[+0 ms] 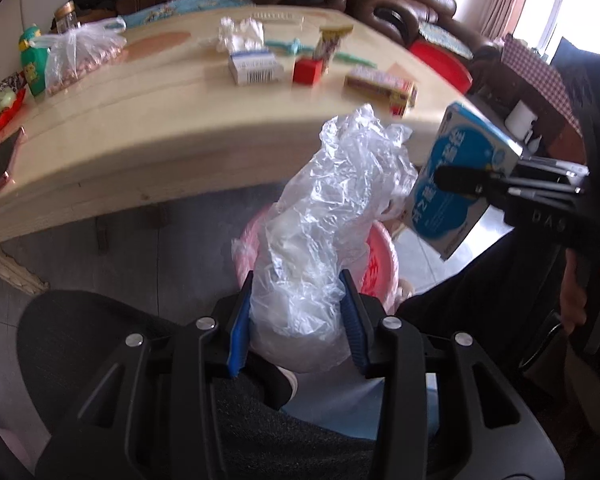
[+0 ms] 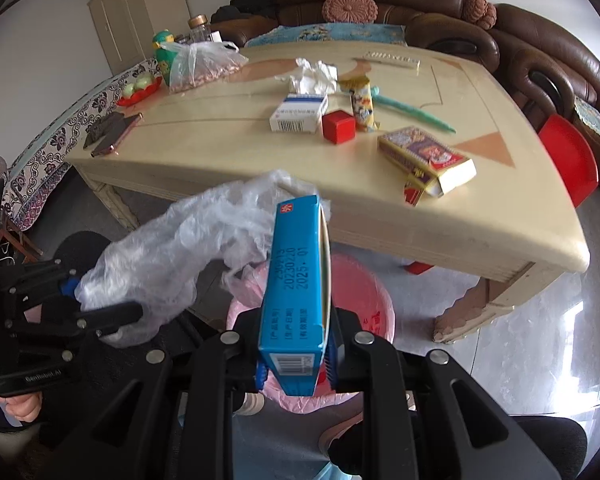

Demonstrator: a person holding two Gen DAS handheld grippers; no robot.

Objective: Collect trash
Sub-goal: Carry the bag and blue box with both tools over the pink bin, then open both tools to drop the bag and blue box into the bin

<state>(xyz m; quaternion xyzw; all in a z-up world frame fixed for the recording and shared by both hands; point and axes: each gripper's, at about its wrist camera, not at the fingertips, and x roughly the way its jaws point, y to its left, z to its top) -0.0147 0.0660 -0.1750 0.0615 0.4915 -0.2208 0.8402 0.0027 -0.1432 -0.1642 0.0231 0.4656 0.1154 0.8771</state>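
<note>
My left gripper (image 1: 298, 312) is shut on a crumpled clear plastic bag (image 1: 332, 216), held above a pink bin (image 1: 374, 264) on the floor in front of the table. My right gripper (image 2: 296, 356) is shut on a blue medicine box (image 2: 296, 284), held upright above the same pink bin (image 2: 360, 292). In the left wrist view the blue box (image 1: 460, 176) and right gripper (image 1: 480, 184) are just right of the bag. In the right wrist view the bag (image 2: 172, 248) and left gripper (image 2: 100, 300) are to the left.
The beige table (image 2: 440, 216) carries a white box (image 2: 298, 114), red cube (image 2: 338, 126), snack wrapper (image 2: 364, 104), crumpled tissue (image 2: 314, 76), open colourful carton (image 2: 428, 160), green strap (image 2: 412, 114), bag of nuts (image 2: 200, 66), phone (image 2: 116, 134). Brown sofa behind; red stool (image 2: 568, 156) at right.
</note>
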